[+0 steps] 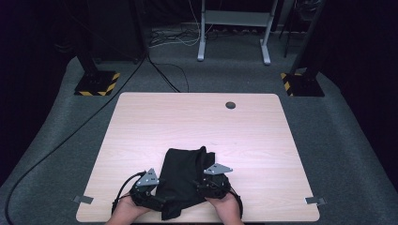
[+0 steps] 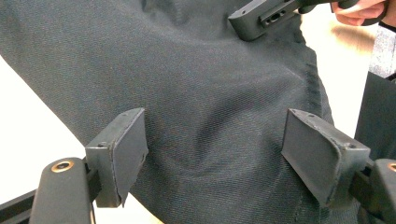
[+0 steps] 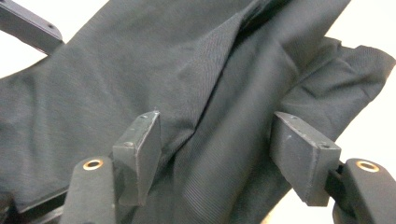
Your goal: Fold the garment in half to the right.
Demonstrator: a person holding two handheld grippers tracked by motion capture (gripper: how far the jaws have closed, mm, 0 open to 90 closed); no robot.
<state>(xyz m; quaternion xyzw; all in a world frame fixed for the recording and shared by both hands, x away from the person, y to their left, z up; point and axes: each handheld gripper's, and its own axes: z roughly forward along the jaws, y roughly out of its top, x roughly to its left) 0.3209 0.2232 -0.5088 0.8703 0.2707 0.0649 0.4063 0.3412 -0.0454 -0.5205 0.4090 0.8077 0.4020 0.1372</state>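
Claws [image 1: 162, 199] [image 1: 199, 187] flank black cloth [image 1: 183, 176] on pale wood table [image 1: 197, 122] (dark room).

A light wooden table [image 1: 197, 117] is filling the frame's centre, a round grommet hole [image 1: 230, 105] sitting upper right, black cables [image 1: 70, 136] trailing across grey carpet at left.

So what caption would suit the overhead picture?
Two hand-held grippers, left and right, flank a black cloth on a wooden table.
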